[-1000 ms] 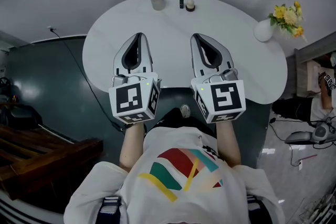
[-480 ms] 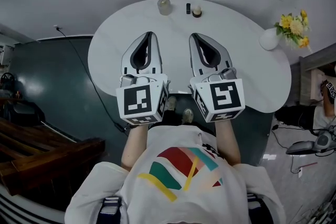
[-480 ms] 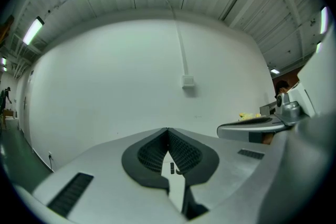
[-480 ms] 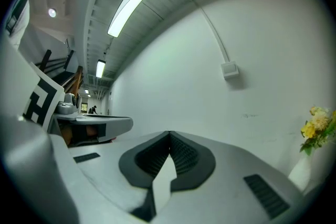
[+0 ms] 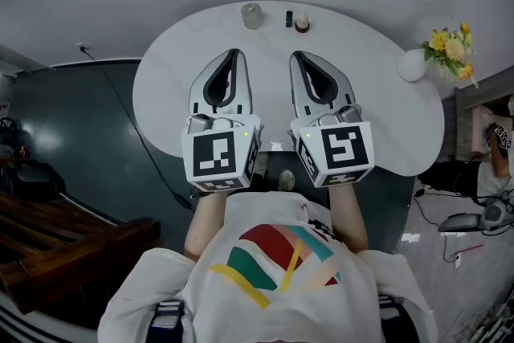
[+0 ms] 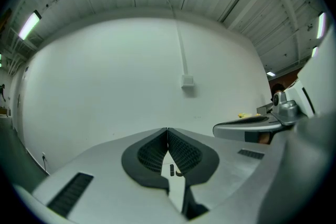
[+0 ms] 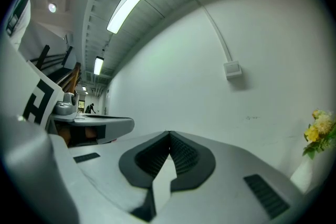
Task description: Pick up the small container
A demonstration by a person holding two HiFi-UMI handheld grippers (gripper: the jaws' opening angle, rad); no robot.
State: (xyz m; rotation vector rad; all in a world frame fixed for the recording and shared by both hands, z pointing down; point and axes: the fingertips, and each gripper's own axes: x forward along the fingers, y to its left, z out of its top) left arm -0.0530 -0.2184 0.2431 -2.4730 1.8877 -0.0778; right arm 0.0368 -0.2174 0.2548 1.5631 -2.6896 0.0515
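Note:
A small translucent container [image 5: 251,14] stands near the far edge of the white table [image 5: 377,100]. Beside it to the right are a small black item [image 5: 288,18] and a small round pot with a pale top [image 5: 302,23]. My left gripper [image 5: 234,54] and right gripper [image 5: 296,55] hover side by side over the table's middle, pointing at those items and well short of them. Both are shut with nothing between the jaws. In the left gripper view the shut pads [image 6: 181,152] meet at the tips of the left gripper [image 6: 167,130]; the right gripper [image 7: 169,135] looks the same.
A white vase [image 5: 411,65] with yellow flowers [image 5: 450,48] stands at the table's right end; the flowers [image 7: 319,134] also show in the right gripper view. A white wall rises behind the table. A black cable [image 5: 128,116] runs over the dark floor at left, near wooden furniture [image 5: 72,245].
Both grippers have edged forward over the table, closer to the items at the far edge. The left one also drifted slightly right. Their jaws stayed shut.

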